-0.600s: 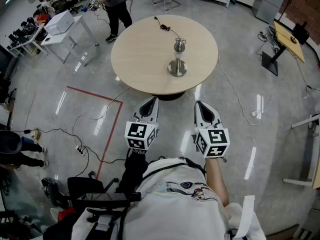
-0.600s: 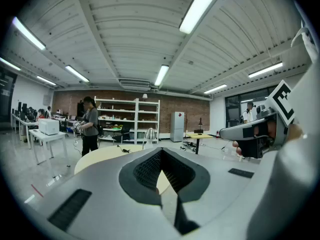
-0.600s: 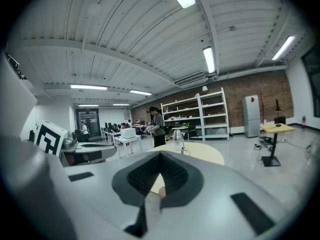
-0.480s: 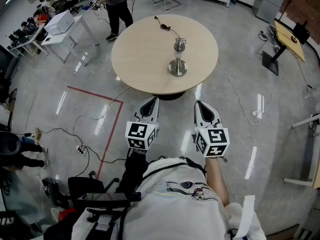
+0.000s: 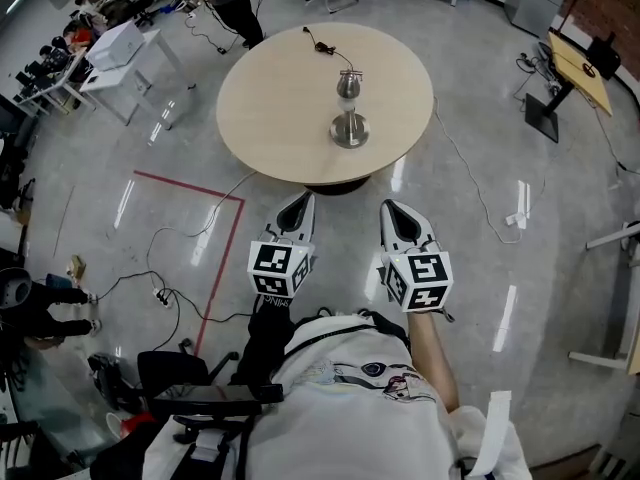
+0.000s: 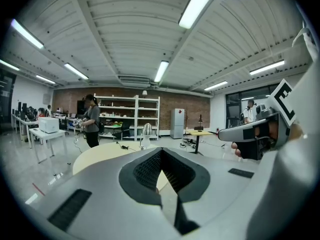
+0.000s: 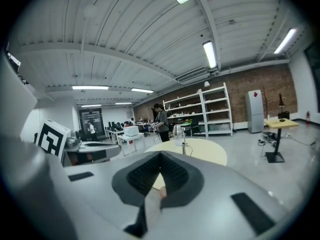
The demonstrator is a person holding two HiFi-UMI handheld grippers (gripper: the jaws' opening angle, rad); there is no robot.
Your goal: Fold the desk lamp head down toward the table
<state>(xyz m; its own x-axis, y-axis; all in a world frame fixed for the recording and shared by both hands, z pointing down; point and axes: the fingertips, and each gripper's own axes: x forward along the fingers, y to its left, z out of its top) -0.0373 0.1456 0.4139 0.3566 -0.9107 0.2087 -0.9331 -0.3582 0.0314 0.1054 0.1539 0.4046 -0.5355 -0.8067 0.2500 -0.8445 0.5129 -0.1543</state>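
Floor [image 5: 480, 68] around round table [image 5: 270, 108], lamp [image 5: 349, 115] well inside rim

A round wooden table [image 5: 280, 98] stands on a glossy grey floor [image 5: 560, 298], with red tape [image 5: 190, 188] at its near left and a white desk [image 5: 110, 73] at its far left. Beyond the table, white shelving [image 7: 215, 109] lines a brick wall [image 7: 260, 81] under strip lights [image 6: 197, 6].

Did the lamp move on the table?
No. The lamp stands at the same spot on the table, right of its middle, still upright.
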